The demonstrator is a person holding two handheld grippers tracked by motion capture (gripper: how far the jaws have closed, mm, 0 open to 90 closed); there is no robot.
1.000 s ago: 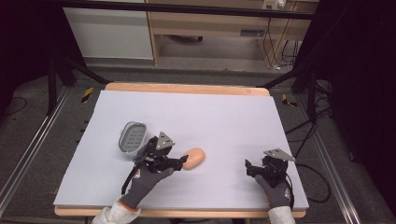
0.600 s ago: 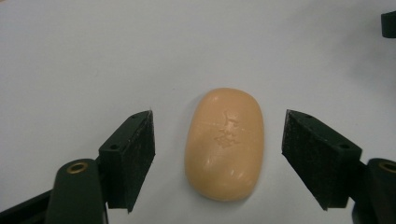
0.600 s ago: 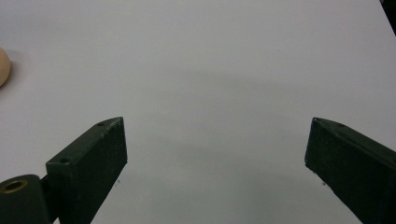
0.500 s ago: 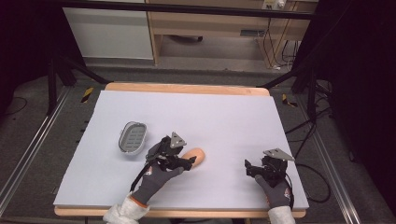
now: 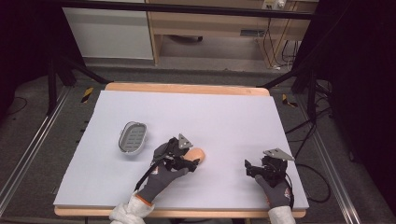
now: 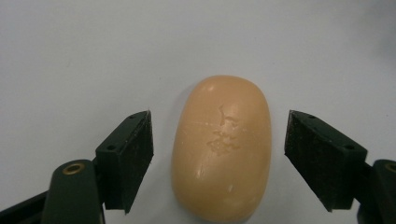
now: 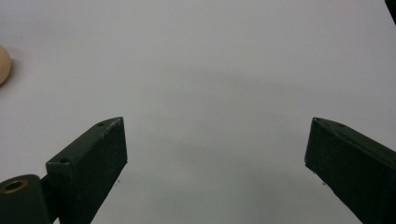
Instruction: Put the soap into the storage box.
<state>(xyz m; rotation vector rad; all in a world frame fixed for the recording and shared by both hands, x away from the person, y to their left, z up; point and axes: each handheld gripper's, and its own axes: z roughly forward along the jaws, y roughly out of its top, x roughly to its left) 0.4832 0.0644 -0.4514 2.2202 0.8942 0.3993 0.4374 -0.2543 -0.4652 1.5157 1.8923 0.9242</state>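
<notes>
Between the parted jaws of the left gripper point(image 6: 219, 154): bar of soap point(image 6: 221, 147), flat on the tabletop point(image 5: 233, 116), long axis along the jaws, untouched; right gripper point(image 7: 215, 172) open, well apart.

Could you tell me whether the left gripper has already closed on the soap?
No, in the left gripper view the soap lies between the open fingers with a gap of table showing on each side.

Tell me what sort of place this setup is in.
Probably a lab or workshop set up for recording, not a home. A white-covered table stands on dark flooring amid black stand legs, loose cables run along the back, and a person works a bar of soap with handheld grippers.
</notes>
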